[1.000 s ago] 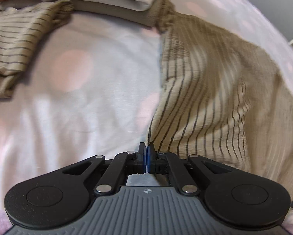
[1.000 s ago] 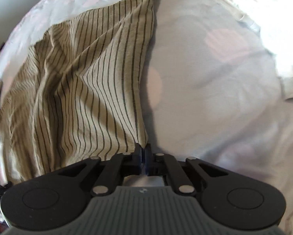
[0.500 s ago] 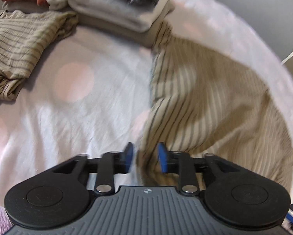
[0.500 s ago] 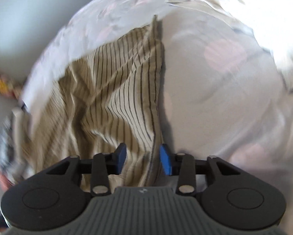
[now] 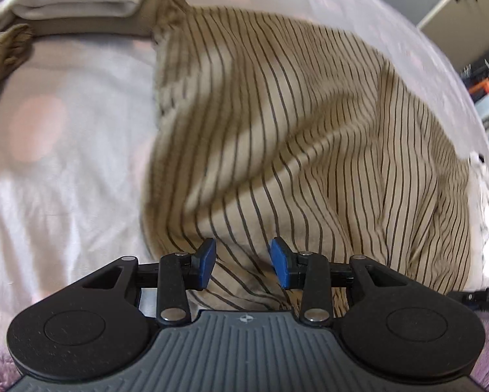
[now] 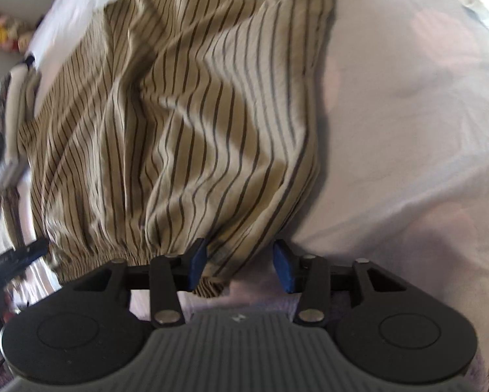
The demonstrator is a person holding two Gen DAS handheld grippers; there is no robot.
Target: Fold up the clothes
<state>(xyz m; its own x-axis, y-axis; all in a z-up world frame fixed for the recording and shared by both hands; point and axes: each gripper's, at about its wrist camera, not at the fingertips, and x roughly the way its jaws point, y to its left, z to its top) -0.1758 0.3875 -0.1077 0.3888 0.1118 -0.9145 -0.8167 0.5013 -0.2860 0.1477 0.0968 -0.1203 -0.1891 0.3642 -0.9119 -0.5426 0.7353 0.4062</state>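
Striped garment (image 5: 309, 124), tan with thin dark lines, lies rumpled on a white bedsheet (image 5: 64, 170) dotted with pale pink circles. Its cloth is light and creased into broad soft ridges; a gathered, elastic-looking hem (image 6: 113, 251) runs along its near edge in the right wrist view. At the far end, touching the garment's top corner, sits a stack of folded clothes (image 5: 74, 3), cream on grey. A second striped piece (image 5: 6, 49) lies bunched at the left of the sheet, well apart from the garment.

Left gripper (image 5: 242, 263) hangs over the garment's near edge, its jaws having just opened; the blue pads (image 5: 206, 261) stand apart with cloth under the gap, not pinched. Right gripper (image 6: 241, 266) has just opened too, jaws wider, the hem's corner lying loose beside its left pad.
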